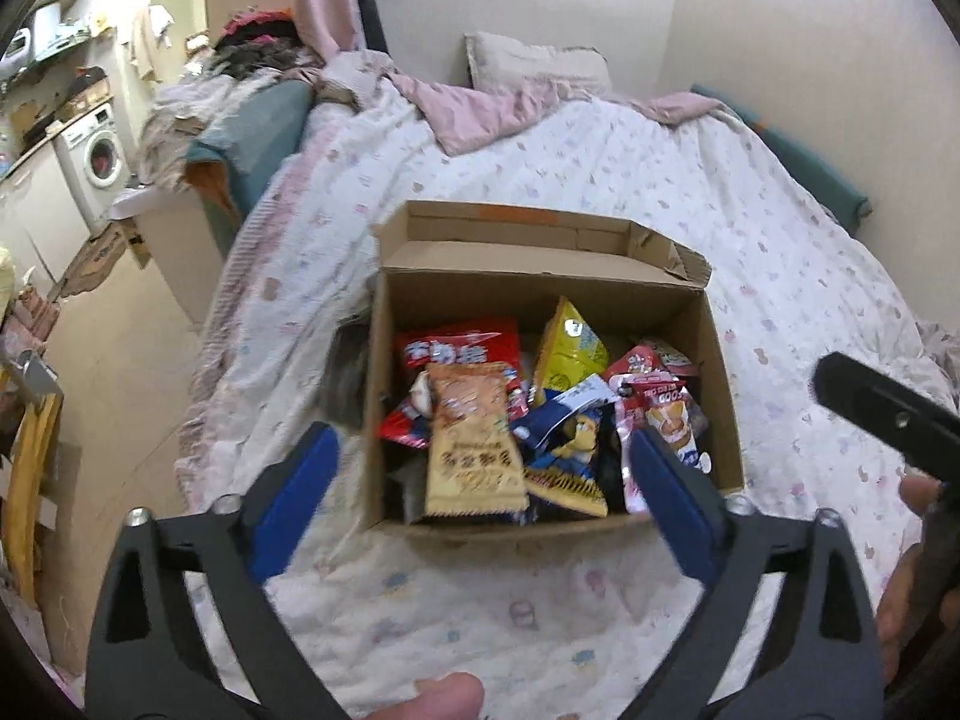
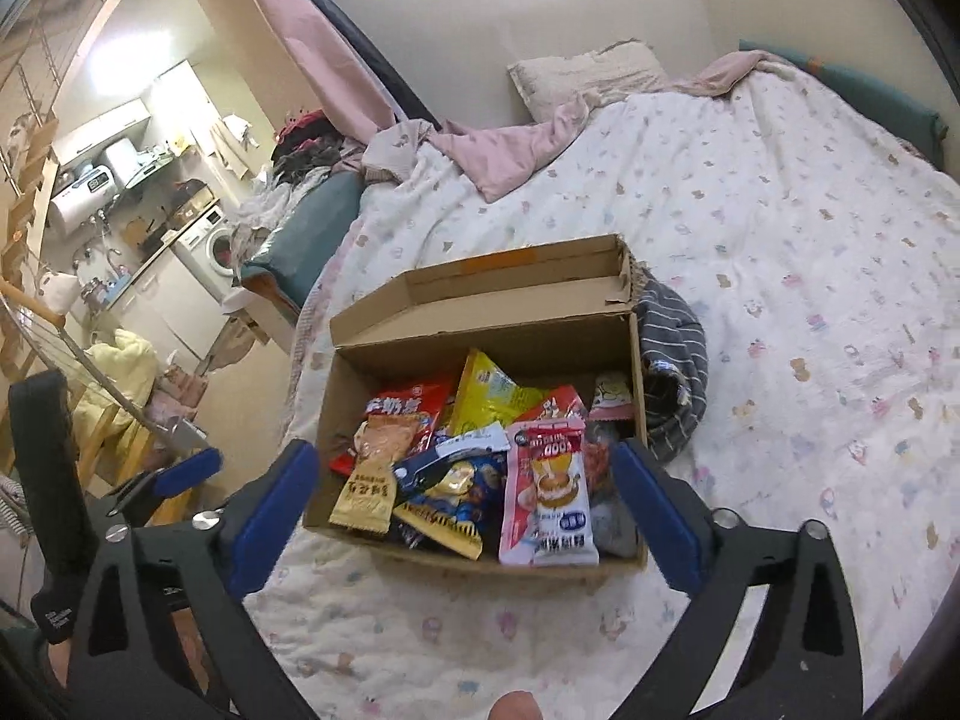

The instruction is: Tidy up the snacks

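Both the left gripper [image 1: 480,462] and right gripper [image 2: 459,480] hover wide open and empty. Packets [image 1: 474,438] heap loosely in the box [image 1: 717,396]; at six o'clock, some could spill.

1. Quilt [image 1: 660,192], white with small prints, fills centre and right of frame.
2. Pillow [image 2: 588,75] top centre against wall.
3. Washer [image 1: 99,156] at left.
4. Striped cloth [image 2: 675,372] right of centre.
5. Pink curtain [image 2: 312,42] upper left.

"GOOD" on pink-white snack packet [image 2: 549,495]
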`<state>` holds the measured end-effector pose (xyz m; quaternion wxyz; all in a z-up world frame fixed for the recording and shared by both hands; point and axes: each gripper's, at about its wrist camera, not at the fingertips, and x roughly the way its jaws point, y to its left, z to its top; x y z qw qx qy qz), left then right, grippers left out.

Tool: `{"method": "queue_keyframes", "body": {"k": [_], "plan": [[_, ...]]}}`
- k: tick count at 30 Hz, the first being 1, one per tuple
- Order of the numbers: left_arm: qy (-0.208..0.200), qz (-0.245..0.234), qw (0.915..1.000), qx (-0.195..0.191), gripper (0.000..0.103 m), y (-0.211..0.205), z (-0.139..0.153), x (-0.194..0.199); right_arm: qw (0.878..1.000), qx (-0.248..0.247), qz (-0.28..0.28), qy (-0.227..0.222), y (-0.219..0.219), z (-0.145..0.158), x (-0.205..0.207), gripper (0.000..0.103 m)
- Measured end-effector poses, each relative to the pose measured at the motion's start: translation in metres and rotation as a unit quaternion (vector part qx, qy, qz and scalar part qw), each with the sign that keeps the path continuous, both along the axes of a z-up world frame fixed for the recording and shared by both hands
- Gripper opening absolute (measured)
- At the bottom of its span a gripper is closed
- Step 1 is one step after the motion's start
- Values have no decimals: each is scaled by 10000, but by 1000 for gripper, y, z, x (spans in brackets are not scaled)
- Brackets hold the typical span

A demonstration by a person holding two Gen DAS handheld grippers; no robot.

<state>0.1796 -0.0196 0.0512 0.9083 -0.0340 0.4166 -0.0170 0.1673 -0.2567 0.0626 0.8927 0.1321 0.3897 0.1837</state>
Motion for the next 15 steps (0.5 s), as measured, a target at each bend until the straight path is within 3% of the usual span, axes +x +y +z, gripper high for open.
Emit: {"method": "queue_keyframes", "body": {"k": [7,15], "plan": [[-310,190,9993,7,103,20,6,-52,9996,-79,-183,-195,0,5,-48,103],[-259,323,9991,-120,103,28,-19,-73,9972,-635,-206,-339,5,-22,-70,103]]}}
